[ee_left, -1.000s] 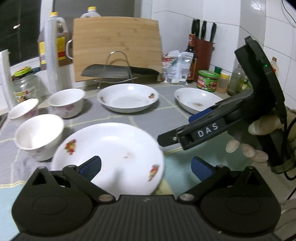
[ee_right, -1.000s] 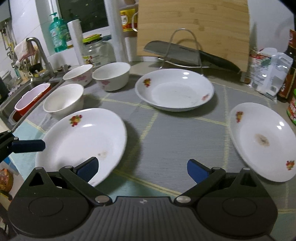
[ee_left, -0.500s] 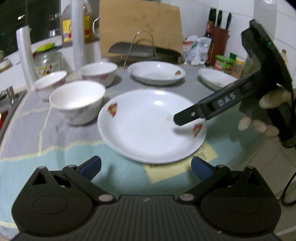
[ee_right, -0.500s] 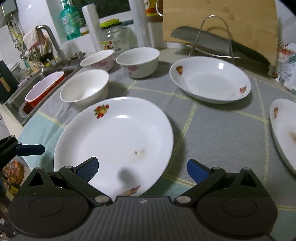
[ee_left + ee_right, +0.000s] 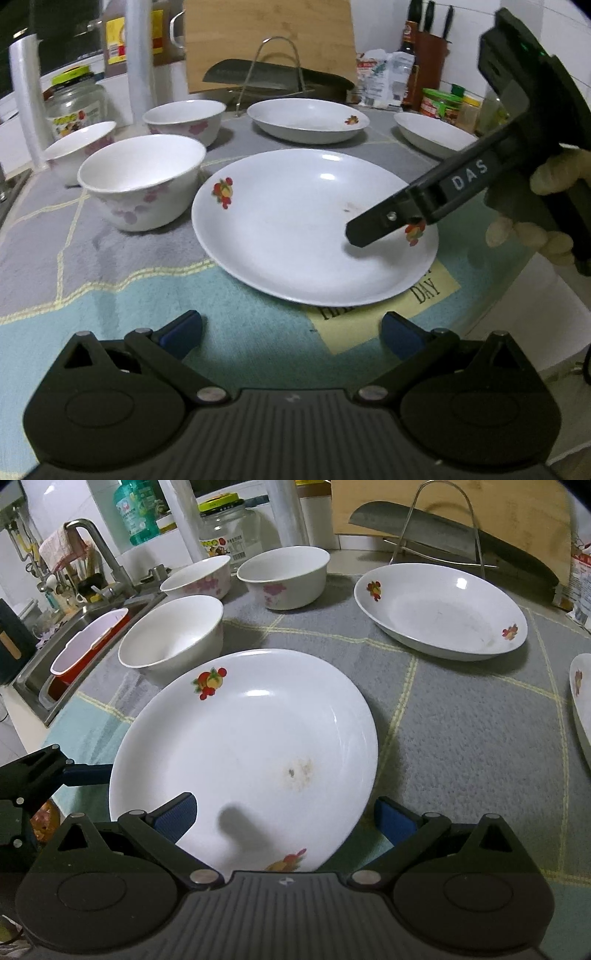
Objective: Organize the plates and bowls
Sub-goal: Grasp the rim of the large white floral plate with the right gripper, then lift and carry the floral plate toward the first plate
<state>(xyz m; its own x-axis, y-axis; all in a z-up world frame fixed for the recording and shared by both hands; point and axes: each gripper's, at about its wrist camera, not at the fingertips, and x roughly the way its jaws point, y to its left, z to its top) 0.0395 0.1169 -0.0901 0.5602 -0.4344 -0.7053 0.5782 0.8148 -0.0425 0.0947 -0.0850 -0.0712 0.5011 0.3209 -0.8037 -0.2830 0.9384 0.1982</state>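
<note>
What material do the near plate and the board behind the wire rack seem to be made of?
Near plate: probably glazed ceramic or porcelain, glossy white with sharp light reflections and a printed fruit motif; melamine cannot be excluded. Board: looks like bamboo or light wood, matte, with visible parallel strips and grain.

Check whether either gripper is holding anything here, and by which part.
Nothing is held. Both the left gripper and right gripper are open, the right one over the near plate's edge.
</note>
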